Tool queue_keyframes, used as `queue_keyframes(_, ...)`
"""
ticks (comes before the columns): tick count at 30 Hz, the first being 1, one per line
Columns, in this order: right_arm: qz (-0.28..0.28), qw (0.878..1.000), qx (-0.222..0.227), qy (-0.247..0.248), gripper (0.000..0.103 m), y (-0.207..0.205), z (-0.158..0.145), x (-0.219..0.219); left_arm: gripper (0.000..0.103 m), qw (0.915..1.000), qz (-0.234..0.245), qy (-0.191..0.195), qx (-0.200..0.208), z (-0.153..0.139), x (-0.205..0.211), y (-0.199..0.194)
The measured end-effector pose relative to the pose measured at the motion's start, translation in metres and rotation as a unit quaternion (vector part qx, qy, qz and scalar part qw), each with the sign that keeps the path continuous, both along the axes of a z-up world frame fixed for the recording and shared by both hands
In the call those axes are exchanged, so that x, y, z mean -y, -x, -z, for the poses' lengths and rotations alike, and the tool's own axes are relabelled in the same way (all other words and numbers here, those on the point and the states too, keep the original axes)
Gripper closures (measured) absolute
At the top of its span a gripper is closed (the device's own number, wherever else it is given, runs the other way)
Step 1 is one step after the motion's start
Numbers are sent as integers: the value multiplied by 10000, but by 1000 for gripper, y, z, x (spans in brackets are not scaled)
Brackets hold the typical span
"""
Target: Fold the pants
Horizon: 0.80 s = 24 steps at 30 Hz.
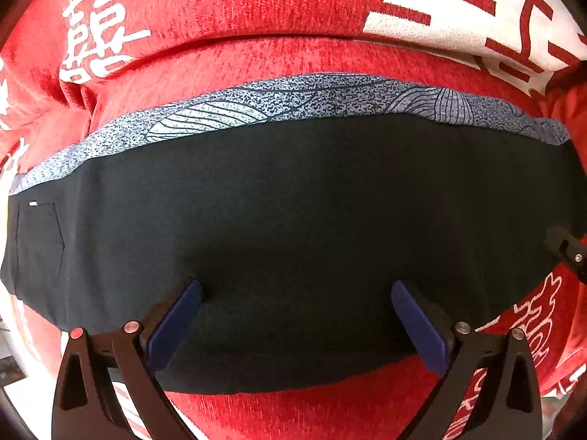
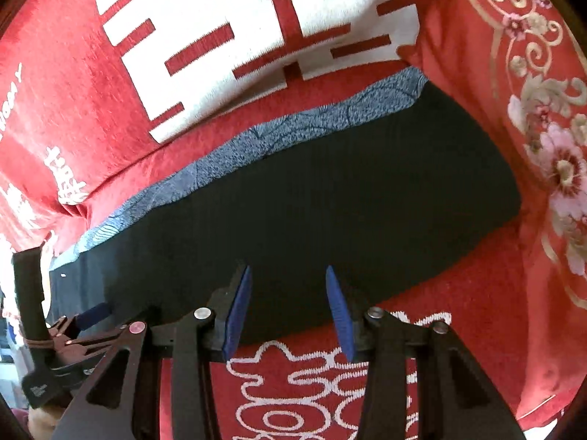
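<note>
Pants (image 1: 293,227): dark, folded flat on red blanket (image 1: 256,0), patterned blue strip along far edge.
Left gripper (image 1: 296,324): fingers wide apart, pants beneath, nothing clamped.
Right gripper (image 2: 290,311): fingers apart over pants' near edge, nothing clamped.

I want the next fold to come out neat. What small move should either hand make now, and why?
Probably lower the right tongs onto the near edge of the dark folded pants and pinch it. Both the right and the left tongs stand open with nothing between their blue pads, and the pants lie flat on the red patterned blanket, their blue-grey printed strip along the far edge.
</note>
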State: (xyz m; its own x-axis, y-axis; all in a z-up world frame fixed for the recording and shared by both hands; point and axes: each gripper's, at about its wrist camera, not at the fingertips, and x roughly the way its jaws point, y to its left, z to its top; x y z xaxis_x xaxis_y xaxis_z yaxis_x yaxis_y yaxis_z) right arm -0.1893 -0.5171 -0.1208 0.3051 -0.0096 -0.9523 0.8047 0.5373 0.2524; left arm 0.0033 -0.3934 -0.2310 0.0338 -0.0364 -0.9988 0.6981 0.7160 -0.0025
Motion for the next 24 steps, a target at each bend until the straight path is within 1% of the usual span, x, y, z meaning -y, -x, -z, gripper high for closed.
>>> queue_keyframes(4, -114, 9999, -54, 23, 58, -1, 10, 6, 0, 10000, 59, 22, -7, 3, 1, -2)
queue_keyframes(8, 258, 9996, 85, -91, 58, 13, 10, 20, 0, 9999, 129, 38, -32, 6, 4, -5)
queue_keyframes(11, 548, 9970, 425, -358, 57, 28, 8, 28, 0, 9998, 210, 57, -14, 7, 6, -7)
queue_keyframes(13, 625, 9943, 667, -544, 55, 35, 9, 30, 0, 9997, 254, 68, 16, 9, 9, -8)
queue_keyframes(16, 784, 9893, 951, -784, 54, 45, 11, 26, 0, 9995, 280, 119, 41, 10, 12, -10)
queue_keyframes(18, 941, 9857, 1033, -937, 53, 50, 11, 20, 0, 9995, 270, 149, 36, 10, 12, -10)
queue_keyframes(24, 1335, 9770, 1043, -1297, 51, 57, 14, -9, 0, 9991, 363, 206, 18, 11, 9, -10)
